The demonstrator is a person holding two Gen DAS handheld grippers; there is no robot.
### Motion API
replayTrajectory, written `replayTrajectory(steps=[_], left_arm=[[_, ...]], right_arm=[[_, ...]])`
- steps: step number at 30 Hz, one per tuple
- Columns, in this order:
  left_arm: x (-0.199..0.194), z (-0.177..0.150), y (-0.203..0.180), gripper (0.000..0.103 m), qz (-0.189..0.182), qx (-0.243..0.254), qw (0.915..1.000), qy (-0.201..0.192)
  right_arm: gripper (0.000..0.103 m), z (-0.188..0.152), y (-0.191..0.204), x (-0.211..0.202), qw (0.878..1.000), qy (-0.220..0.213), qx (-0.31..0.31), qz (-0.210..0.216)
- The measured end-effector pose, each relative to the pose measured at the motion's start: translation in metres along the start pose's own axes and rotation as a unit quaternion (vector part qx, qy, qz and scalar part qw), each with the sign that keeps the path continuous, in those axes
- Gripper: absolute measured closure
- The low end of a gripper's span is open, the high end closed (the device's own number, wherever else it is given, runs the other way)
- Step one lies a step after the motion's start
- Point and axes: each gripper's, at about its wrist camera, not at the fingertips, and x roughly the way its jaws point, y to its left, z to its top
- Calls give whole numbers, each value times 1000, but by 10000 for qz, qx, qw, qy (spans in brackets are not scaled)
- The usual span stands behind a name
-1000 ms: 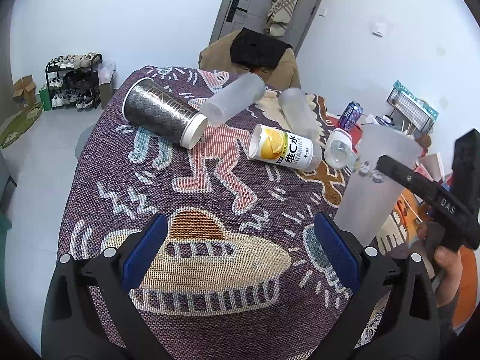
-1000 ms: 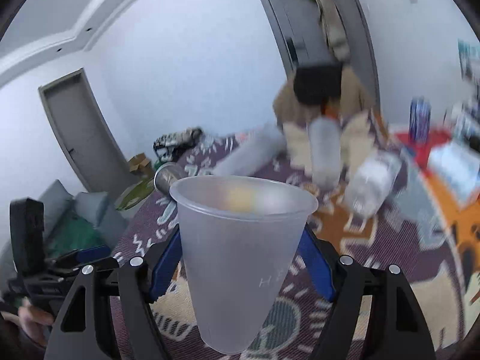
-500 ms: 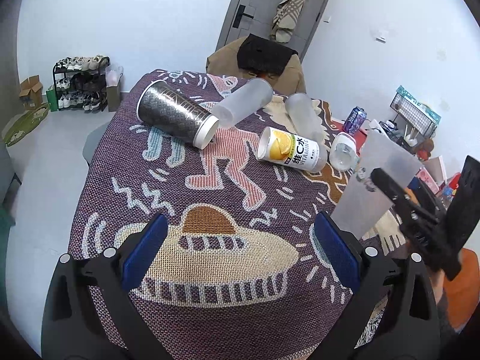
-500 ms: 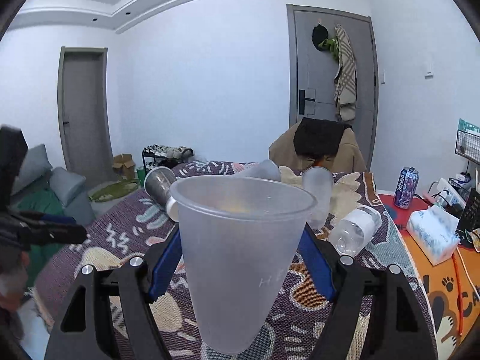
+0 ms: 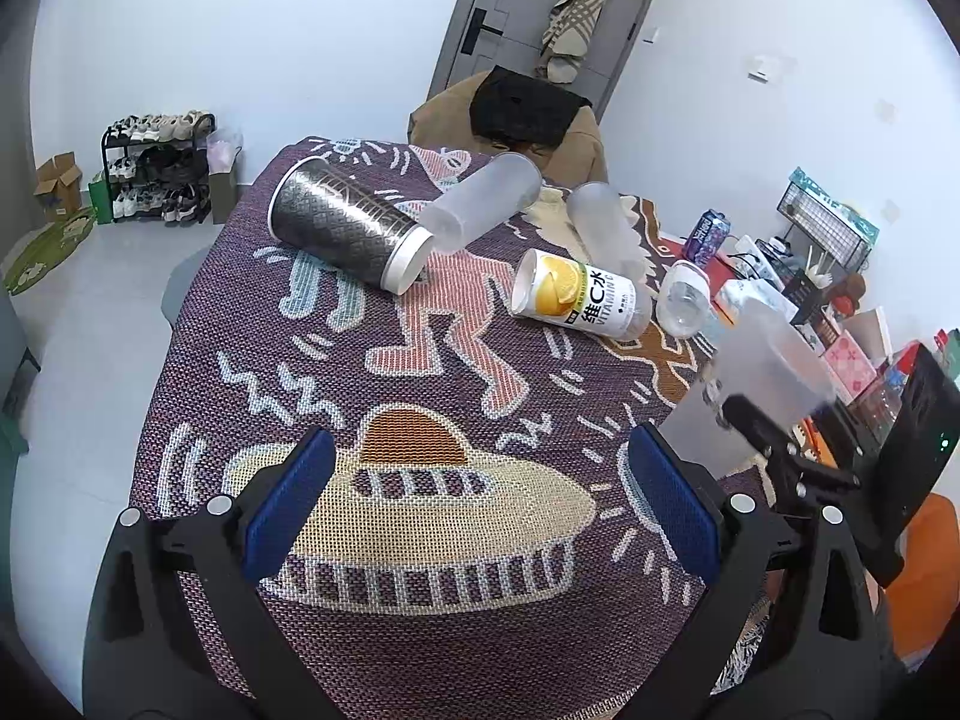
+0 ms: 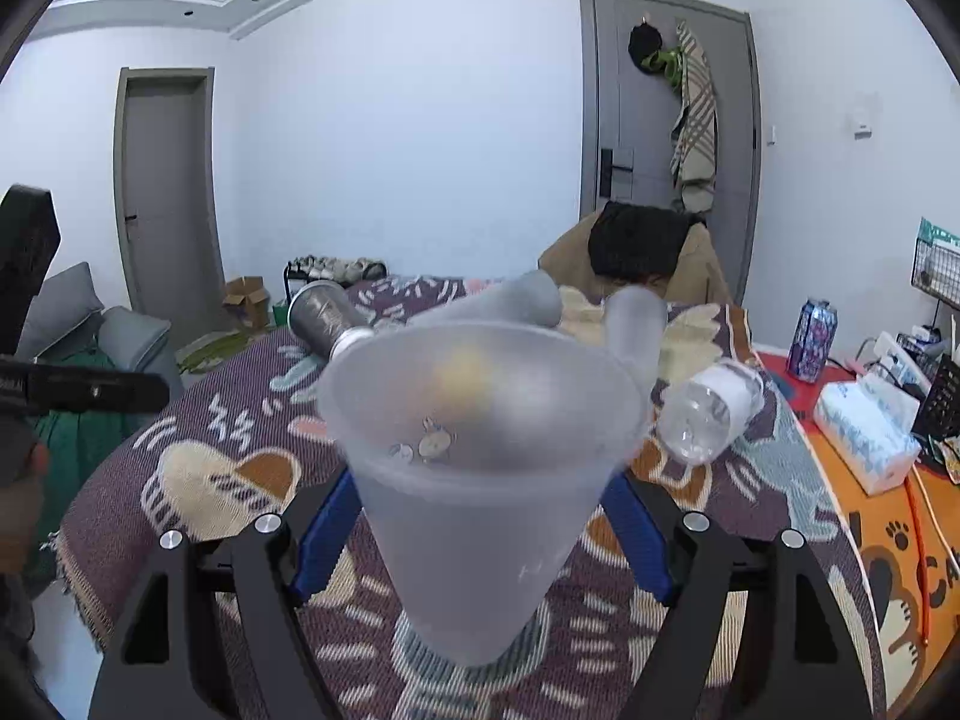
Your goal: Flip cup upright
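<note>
A frosted translucent plastic cup [image 6: 480, 480] stands mouth-up between the blue pads of my right gripper [image 6: 480, 534], which is shut on it, base at or just above the patterned cloth. In the left wrist view the same cup [image 5: 750, 384] is at the right, held by the right gripper [image 5: 774, 438], leaning slightly. My left gripper [image 5: 480, 510] is open and empty above the cloth's near part.
On the patterned tablecloth [image 5: 300, 360] lie a dark metal tumbler [image 5: 348, 231], two frosted cups [image 5: 486, 201] [image 5: 600, 228], a yellow vitamin C can [image 5: 579, 294] and a clear bottle [image 5: 684, 300]. A chair [image 5: 510, 114] stands behind. A tissue pack [image 6: 864, 432] lies right.
The right gripper has lowered the cup toward the cloth and tilted the view down into its mouth. The left gripper has drawn back a little and stays open.
</note>
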Motion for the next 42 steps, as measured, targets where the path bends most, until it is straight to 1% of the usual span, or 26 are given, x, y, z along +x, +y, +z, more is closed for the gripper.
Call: replayTrajectory(steps=[1, 2, 3, 6, 9, 13, 20, 29, 34, 38, 42], left_arm=[[-1, 0, -1, 6, -11, 15, 10000, -7], [-2, -1, -2, 6, -24, 25, 10000, -7], [-2, -2, -3, 6, -37, 45, 10000, -1], [-3, -3, -8, 6, -76, 149, 9999, 43], [-6, -6, -13, 6, -95, 259, 9996, 28], [-13, -12, -22, 6, -12, 400, 9992, -90], [-33, -25, -44, 6, 133, 734, 9956, -568], [-59, -36, -69, 6, 355, 1012, 9892, -1003], [-72, -44, -77, 6, 378, 1022, 9867, -1206], [-81, -52, -84, 6, 516, 1077, 9834, -1366], [-88, -60, -86, 6, 572, 1067, 9820, -1453]], right_arm=[[20, -1, 0, -1, 10000, 62, 25, 2], [10, -2, 0, -2, 9999, 127, 46, -1], [7, -3, 0, -3, 9998, 209, 59, -27], [8, -4, -1, -6, 9994, 342, 66, -38], [8, -7, -4, -11, 9989, 414, 201, -10], [8, -13, -10, -20, 9979, 496, 410, 93], [8, -20, -9, -54, 9982, 292, 515, 89], [8, -23, -16, -93, 9974, 133, 688, 163], [8, -22, -18, -109, 9971, 80, 734, 191], [8, -24, -18, -120, 9971, 26, 742, 171], [8, -31, -19, -131, 9966, 0, 795, 224]])
